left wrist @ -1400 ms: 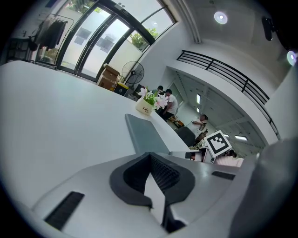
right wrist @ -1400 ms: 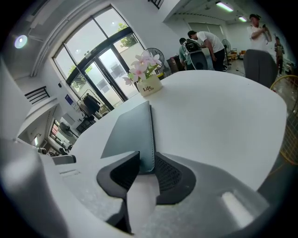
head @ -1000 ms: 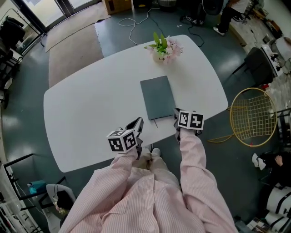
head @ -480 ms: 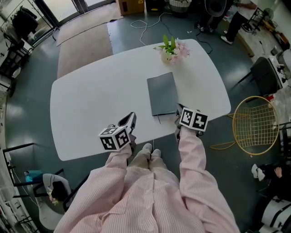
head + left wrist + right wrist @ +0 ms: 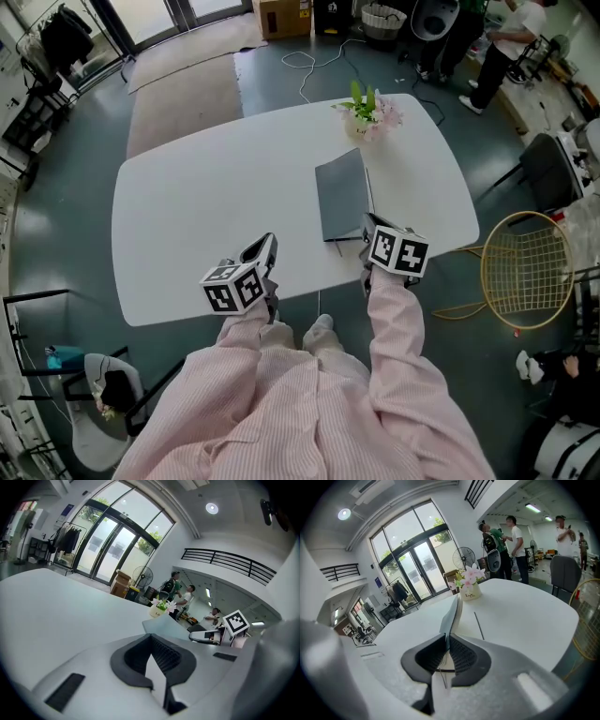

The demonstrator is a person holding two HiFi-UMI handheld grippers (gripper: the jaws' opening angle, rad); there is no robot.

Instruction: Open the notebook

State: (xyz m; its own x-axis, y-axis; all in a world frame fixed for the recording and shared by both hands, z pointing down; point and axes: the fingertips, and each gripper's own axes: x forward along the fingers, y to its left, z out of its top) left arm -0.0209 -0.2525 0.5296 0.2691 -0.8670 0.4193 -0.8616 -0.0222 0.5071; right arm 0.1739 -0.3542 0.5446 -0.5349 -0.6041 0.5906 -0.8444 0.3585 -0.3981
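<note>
The grey notebook (image 5: pixel 339 197) lies on the white table (image 5: pixel 187 216), right of the middle. My right gripper (image 5: pixel 367 225) sits at its near right corner, shut on the front cover. The cover (image 5: pixel 453 613) stands lifted, nearly on edge, between the right gripper's (image 5: pixel 444 641) pads. At the table's near edge, my left gripper (image 5: pixel 263 255) hovers to the left of the notebook, apart from it. The left gripper (image 5: pixel 151 639) is shut with nothing held. From it the notebook (image 5: pixel 161 625) shows ahead to the right.
A small vase of pink flowers (image 5: pixel 368 114) stands at the table's far edge, beyond the notebook. A gold wire chair (image 5: pixel 530 272) and a dark chair (image 5: pixel 548 173) stand right of the table. Several people stand at the far right (image 5: pixel 506 42).
The notebook lay flat and closed before; now its cover is raised along the right side in my right gripper. The left gripper has stayed near the table's front edge.
</note>
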